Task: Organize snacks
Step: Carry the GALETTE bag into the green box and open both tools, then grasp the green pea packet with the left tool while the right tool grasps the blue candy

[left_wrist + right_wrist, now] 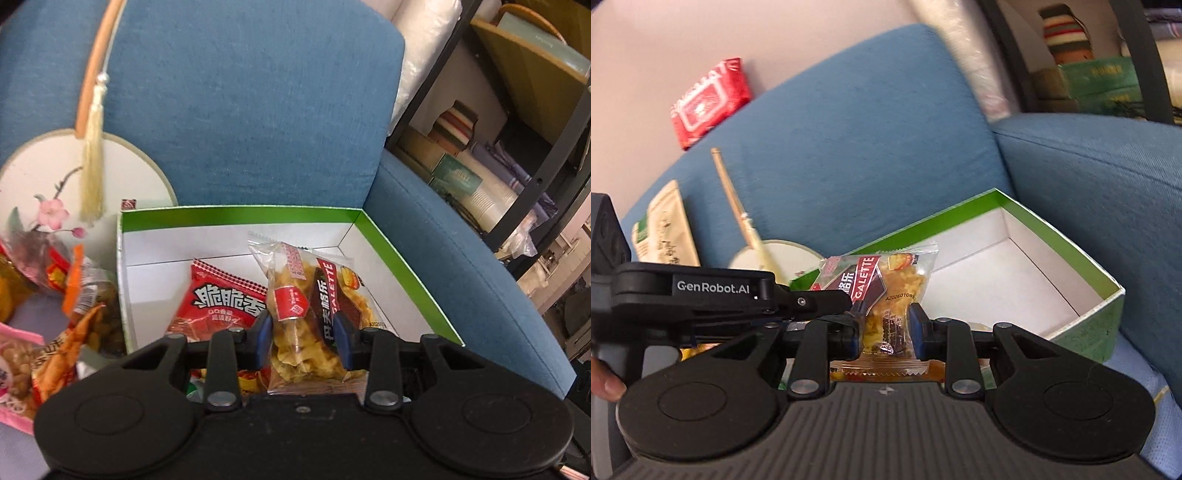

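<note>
Each gripper, left and right, has its fingers clamped on a snack bag above the green box; one red packet already lies inside, several snacks wait on the sofa.

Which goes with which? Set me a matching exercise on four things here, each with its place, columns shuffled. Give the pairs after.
Things
1. Galette packet
2. red packet with white characters
3. round fan
4. flat red pack

Places
a. on top of the blue backrest
b. lying inside the green-rimmed box
c. clamped in the right gripper
d. propped against the backrest, left of the box

Pairs: 1-c, 2-b, 3-d, 4-a
</note>
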`<state>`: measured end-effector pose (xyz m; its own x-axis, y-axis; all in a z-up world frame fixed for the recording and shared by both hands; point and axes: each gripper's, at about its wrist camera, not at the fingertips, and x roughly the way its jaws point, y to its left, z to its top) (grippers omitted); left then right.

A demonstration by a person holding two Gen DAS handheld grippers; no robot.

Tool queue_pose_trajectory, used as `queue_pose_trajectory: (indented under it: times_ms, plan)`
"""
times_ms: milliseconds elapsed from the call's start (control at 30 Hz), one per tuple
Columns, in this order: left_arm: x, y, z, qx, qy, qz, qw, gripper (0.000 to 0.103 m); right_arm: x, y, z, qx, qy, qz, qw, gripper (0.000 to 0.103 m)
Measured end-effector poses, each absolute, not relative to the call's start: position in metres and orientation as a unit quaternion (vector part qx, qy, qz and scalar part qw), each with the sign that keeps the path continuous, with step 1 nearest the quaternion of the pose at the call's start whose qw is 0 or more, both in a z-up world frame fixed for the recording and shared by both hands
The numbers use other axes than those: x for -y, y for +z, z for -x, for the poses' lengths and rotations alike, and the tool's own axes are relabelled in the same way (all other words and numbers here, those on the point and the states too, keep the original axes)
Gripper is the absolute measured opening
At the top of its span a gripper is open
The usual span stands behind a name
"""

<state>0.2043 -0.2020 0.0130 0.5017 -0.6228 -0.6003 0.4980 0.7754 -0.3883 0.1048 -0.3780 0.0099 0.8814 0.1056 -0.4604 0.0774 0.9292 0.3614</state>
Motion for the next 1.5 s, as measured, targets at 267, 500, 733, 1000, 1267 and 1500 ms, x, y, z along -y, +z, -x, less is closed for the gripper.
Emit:
queue_pose_trajectory:
  times_ms: [267,500,733,1000,1267,1500]
  plan:
    - [0.190,0.020,-0.195,-0.362,-0.280,0.071,0.886,0.103,0.372,0.017,-0.095,-0.213,-0.033,-0.150,0.965,0.098]
    - [0.136,0.048,-0.155,-0.326,-0.249,0.073,0.909,0.103,0.342,0.034,-0.069,-0.187,0.025,-0.134,0.973,0.103]
    - [0.069,0.028,-0.119,-0.342,-0.186,0.091,0.917,0.103,0.288,0.033,-0.065,-0.207,0.117,-0.075,0.968,0.103]
    - [0.010,-0.003,-0.096,-0.374,-0.134,0.113,0.911,0.103,0.241,0.020,-0.059,-0.243,0.197,-0.033,0.949,0.097]
    - [-0.026,-0.010,-0.116,-0.366,-0.081,0.098,0.922,0.103,0.207,0.001,-0.056,-0.283,0.246,0.010,0.927,0.075]
    - [-0.029,-0.029,-0.158,-0.374,-0.048,0.078,0.923,0.096,0.200,-0.007,-0.057,-0.297,0.248,0.027,0.922,0.075]
